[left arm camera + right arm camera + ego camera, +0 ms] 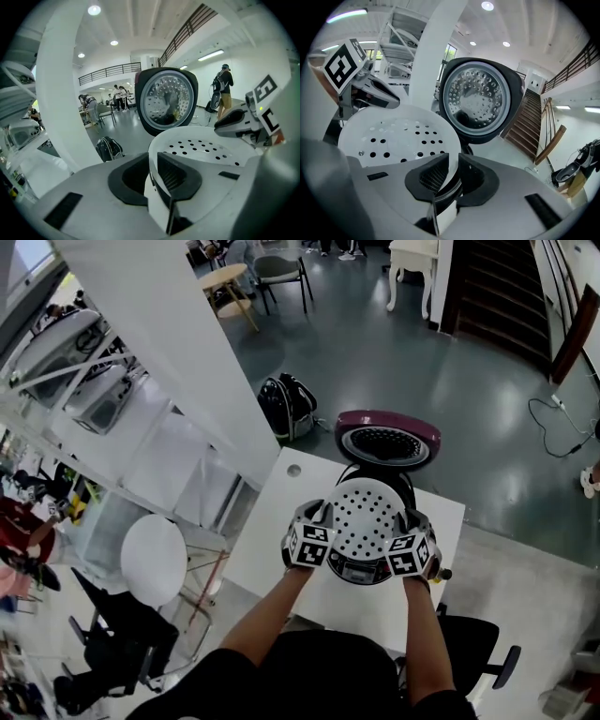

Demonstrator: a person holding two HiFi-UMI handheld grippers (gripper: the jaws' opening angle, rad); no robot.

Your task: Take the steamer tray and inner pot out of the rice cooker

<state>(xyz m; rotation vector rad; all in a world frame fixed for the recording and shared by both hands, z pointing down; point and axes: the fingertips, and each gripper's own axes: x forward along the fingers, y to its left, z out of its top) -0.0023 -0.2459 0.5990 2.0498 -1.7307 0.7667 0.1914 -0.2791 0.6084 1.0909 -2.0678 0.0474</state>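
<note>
Pinching steamer tray (364, 512) rim with left gripper (151, 171), right gripper (452, 171), fingers nearly closed; holding above rice cooker (364, 570), mid-frame. Yet to extract inner pot.

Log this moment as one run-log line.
left tool: shut on white perforated plastic steamer tray rim | right tool: shut on opposite rim | tray: held over black rice cooker | maroon lid: open
</note>
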